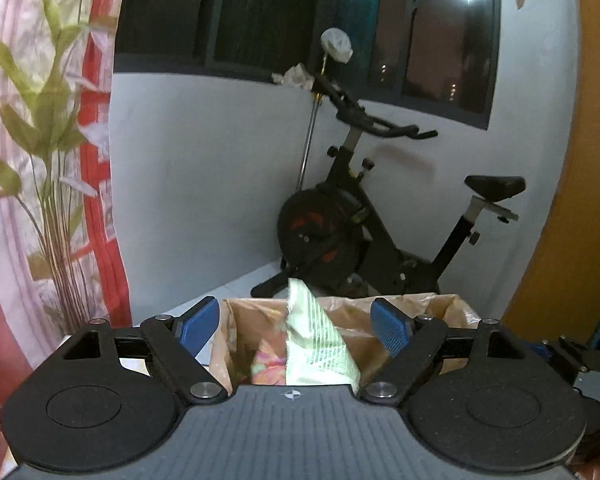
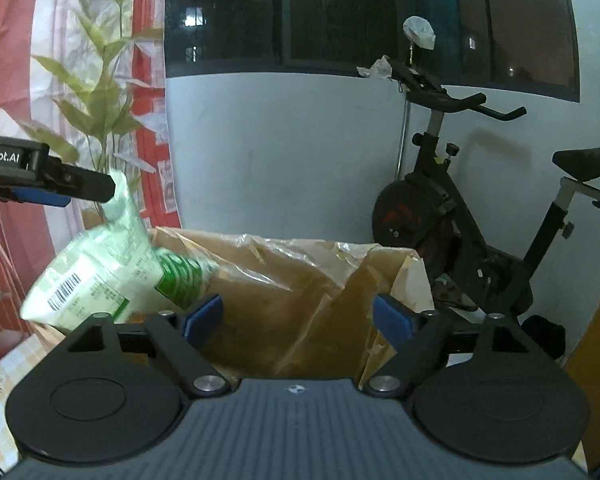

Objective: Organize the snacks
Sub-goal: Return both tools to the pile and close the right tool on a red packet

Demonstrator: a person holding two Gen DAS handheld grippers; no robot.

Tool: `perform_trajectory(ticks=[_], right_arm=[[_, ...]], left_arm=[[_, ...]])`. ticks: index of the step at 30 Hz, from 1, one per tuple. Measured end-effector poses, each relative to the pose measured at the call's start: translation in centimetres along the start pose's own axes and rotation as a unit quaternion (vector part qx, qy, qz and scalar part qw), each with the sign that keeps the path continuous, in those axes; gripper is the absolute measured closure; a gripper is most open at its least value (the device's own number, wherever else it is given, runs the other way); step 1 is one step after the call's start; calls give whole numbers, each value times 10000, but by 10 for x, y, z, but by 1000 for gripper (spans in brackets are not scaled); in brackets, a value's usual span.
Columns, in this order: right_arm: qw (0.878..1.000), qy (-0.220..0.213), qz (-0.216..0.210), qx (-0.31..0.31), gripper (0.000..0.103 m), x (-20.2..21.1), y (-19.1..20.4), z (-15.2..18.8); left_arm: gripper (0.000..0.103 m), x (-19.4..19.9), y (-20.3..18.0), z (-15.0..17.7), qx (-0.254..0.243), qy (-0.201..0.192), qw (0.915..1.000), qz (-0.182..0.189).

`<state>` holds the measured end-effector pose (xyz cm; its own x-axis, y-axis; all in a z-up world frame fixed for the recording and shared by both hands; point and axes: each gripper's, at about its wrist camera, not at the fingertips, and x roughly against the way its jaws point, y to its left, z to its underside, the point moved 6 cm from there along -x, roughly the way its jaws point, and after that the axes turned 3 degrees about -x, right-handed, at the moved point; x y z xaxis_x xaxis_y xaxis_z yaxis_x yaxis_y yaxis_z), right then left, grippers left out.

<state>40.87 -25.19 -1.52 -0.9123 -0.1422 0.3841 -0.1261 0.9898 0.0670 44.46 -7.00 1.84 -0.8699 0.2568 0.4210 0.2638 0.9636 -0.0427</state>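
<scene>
The green-and-white snack bag (image 2: pixel 100 276) is over the near-left rim of the lined brown paper bag (image 2: pixel 300 292), right at the tip of the left gripper (image 1: pixel 296 326), whose fingers are spread wide with nothing pinched, so it could easily tip outside instead of in. The right gripper (image 2: pixel 298 316) is wide open and empty too. Checkered tablecloth (image 2: pixel 0 384) underneath, leafy curtain (image 1: pixel 40 140) on the left, exercise bike (image 2: pixel 480 220) far right under a dark window (image 1: pixel 300 20).

There was one pale green snack bag (image 2: pixel 100 276), one pink packet (image 1: pixel 266 364) beneath it, one brown paper bag (image 2: pixel 300 292) lined with clear plastic, two grippers, each with two blue-padded fingers (image 1: pixel 198 322), and one exercise bike (image 1: pixel 364 216).
</scene>
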Motion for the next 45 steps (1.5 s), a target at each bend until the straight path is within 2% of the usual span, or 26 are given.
perform_trajectory(ticks=[4, 11, 15, 20, 24, 28, 34, 37, 40, 45], right_arm=[[9999, -121, -52, -50, 18, 24, 5, -3], [9983, -396, -182, -385, 18, 78, 12, 4], [9976, -509, -210, -413, 18, 108, 20, 21], [9979, -409, -154, -482, 18, 136, 27, 64], [9988, -48, -127, -478, 18, 143, 35, 113], [9977, 580, -106, -338, 19, 141, 43, 165], [9862, 1478, -347, -658, 24, 126, 57, 223], [9787, 1892, -503, -618, 28, 116, 70, 240], [9771, 2019, -488, -464, 28, 110, 78, 248], [9750, 2159, -516, -113, 29, 98, 92, 257]], left_arm=[[19, 24, 1, -4, 84, -218, 9997, 33], [19, 80, -4, 10, 33, -285, 9996, -82], [19, 117, -3, 38, -37, -307, 9994, -126], [19, 140, 2, 91, -67, -55, 9998, -158], [19, 143, -1, 139, -90, 202, 9996, -169], [20, 133, -1, 179, 235, 538, 9982, -82], [23, 127, 8, 219, 375, 780, 9958, -304], [23, 130, 17, 236, 582, 910, 9932, -432], [23, 132, 26, 252, 853, 1073, 9892, -514], [23, 133, 37, 263, 1018, 1188, 9854, -678]])
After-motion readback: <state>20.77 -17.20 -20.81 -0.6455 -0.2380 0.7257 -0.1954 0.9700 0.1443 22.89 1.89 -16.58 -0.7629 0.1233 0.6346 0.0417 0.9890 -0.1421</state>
